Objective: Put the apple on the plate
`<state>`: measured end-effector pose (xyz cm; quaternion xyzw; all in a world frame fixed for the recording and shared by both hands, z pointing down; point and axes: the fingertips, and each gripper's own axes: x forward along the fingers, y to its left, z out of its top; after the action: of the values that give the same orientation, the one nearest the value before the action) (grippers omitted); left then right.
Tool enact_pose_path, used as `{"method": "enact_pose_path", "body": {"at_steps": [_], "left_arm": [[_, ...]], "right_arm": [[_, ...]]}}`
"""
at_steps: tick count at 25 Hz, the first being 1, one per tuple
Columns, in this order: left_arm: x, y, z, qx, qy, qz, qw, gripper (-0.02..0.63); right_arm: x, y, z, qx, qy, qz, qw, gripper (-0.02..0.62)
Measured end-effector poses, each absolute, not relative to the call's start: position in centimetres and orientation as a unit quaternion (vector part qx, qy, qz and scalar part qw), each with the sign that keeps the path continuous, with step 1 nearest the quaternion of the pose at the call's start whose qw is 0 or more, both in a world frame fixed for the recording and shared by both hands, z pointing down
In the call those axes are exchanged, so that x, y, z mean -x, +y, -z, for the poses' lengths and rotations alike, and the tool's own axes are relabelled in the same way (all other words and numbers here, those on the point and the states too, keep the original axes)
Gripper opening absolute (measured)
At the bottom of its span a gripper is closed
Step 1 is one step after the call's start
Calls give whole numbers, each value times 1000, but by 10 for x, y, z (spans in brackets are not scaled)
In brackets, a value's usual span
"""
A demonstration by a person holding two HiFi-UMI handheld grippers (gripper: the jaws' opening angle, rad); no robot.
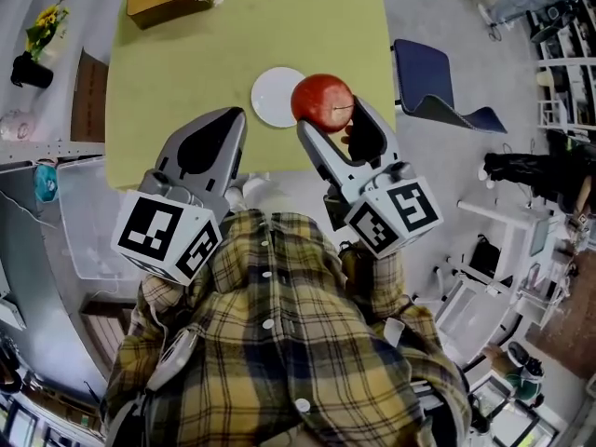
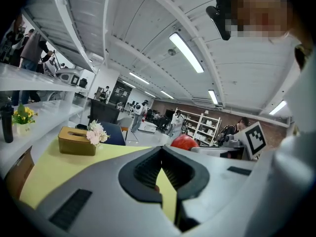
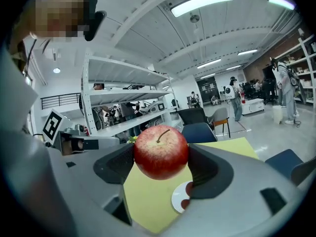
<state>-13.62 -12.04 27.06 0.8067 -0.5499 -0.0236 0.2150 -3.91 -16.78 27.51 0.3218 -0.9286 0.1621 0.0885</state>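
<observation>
- Right claw [image 1: 332, 116] is clamped on the apple [image 1: 321, 101], held up over the bench's [image 1: 186, 54] near edge, above the plate's [image 1: 268, 96] right rim.
- If I let go from this height, I reckon it bounces and rolls off that edge.
- The grip's on the round sides, so a jerk could pop it out.
- Left claw [image 2: 161, 157] is closed and empty beside the plate. It might nudge it.
</observation>
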Motion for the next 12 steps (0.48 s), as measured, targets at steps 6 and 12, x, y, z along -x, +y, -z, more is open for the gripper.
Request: {"method": "enact_pose_path", "body": {"at_steps": [6,12], "left_arm": [[134,-169,-269,-807,-551,23,211,8],[123,-188,-266,-810,-550,22,203,8]], "right_arm": [[44,-210,-278,-308,-933,-164,91,331],[43,-223,-276,-297,-938,-156,89,331]]}}
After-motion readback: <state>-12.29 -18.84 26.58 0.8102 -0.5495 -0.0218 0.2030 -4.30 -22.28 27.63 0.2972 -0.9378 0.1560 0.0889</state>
